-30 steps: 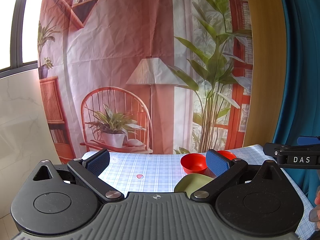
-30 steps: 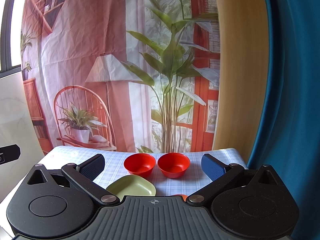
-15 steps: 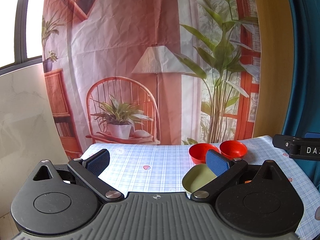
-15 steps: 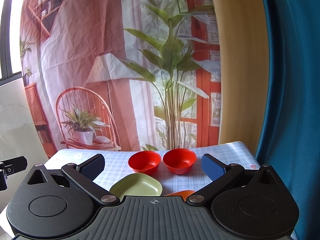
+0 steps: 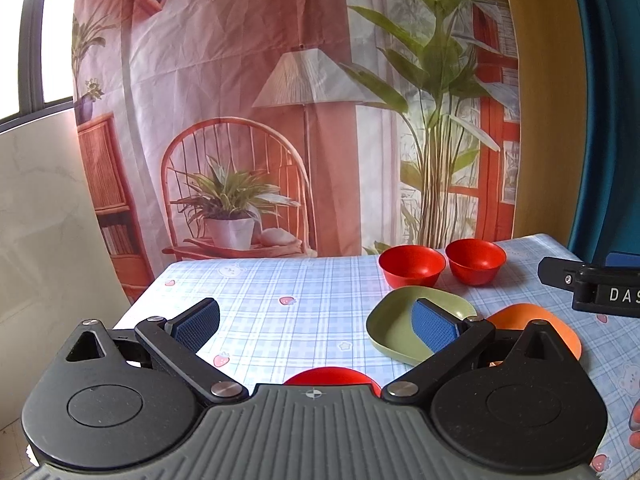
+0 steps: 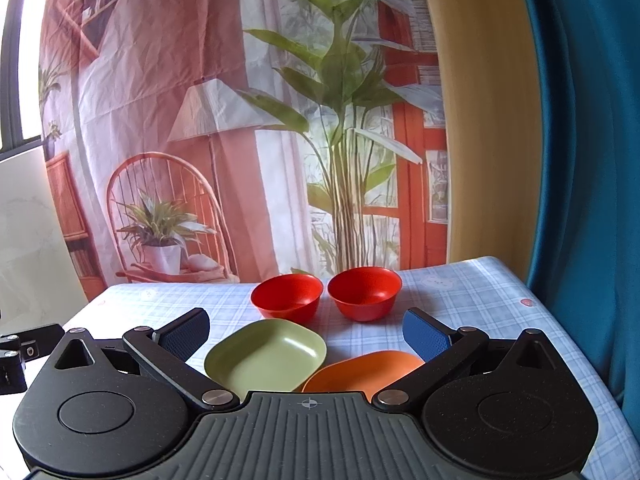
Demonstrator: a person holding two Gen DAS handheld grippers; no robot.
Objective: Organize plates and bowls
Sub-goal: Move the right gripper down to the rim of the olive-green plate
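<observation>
Two red bowls (image 6: 287, 295) (image 6: 365, 293) stand side by side at the back of the checked tablecloth (image 6: 472, 296). In front of them lie a green square plate (image 6: 266, 356) and an orange plate (image 6: 368, 372), which touch. My right gripper (image 6: 306, 334) hangs open above these plates, holding nothing. In the left wrist view the same bowls (image 5: 412, 266) (image 5: 476, 260), green plate (image 5: 394, 328) and orange plate (image 5: 524, 316) sit to the right. A red dish (image 5: 332, 376) peeks out under my open left gripper (image 5: 318, 320).
A printed backdrop (image 5: 280, 120) hangs behind the table. A teal curtain (image 6: 580, 160) borders the right side. The right gripper's body (image 5: 592, 284) juts in at the right of the left wrist view. The tablecloth's left half (image 5: 260, 300) is bare.
Both grippers have tilted down and drawn back over the table, so more tabletop shows. The orange plate and a red dish have come into view. Nothing was grasped.
</observation>
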